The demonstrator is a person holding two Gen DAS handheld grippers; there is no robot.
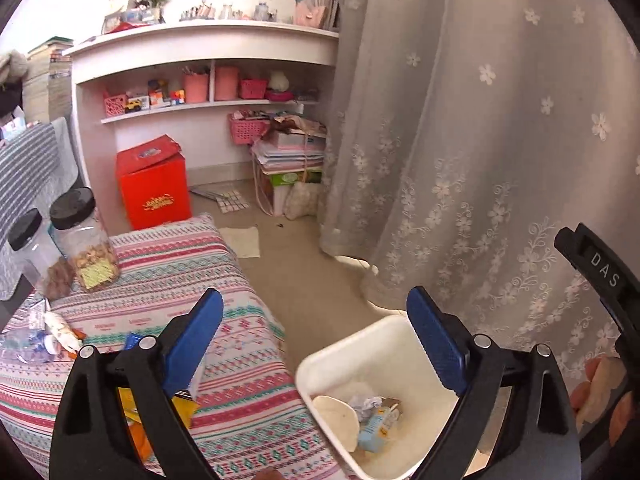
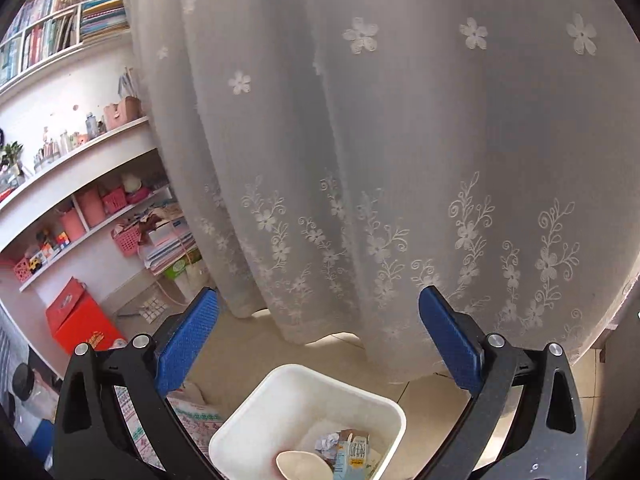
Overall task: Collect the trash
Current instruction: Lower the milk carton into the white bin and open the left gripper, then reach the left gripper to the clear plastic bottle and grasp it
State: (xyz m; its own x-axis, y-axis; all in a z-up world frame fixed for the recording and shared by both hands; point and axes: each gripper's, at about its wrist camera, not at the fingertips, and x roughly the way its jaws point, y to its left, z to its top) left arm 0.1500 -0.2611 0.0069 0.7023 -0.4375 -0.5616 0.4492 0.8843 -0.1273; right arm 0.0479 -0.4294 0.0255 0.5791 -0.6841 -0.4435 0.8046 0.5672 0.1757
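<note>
Both grippers, left gripper (image 1: 316, 312) and right gripper (image 2: 320, 312), fingers spread, nothing held. Yellow wrapper (image 1: 182, 406) on tabletop (image 1: 240, 400), probably light, crinkly; I'd pinch its edge. Bin (image 1: 384, 344) beside.

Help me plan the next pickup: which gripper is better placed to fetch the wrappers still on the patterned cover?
Probably left. The left gripper is open and empty, with the wrappers in its view beside the bin. The right gripper, also open, faces the curtain.
</note>
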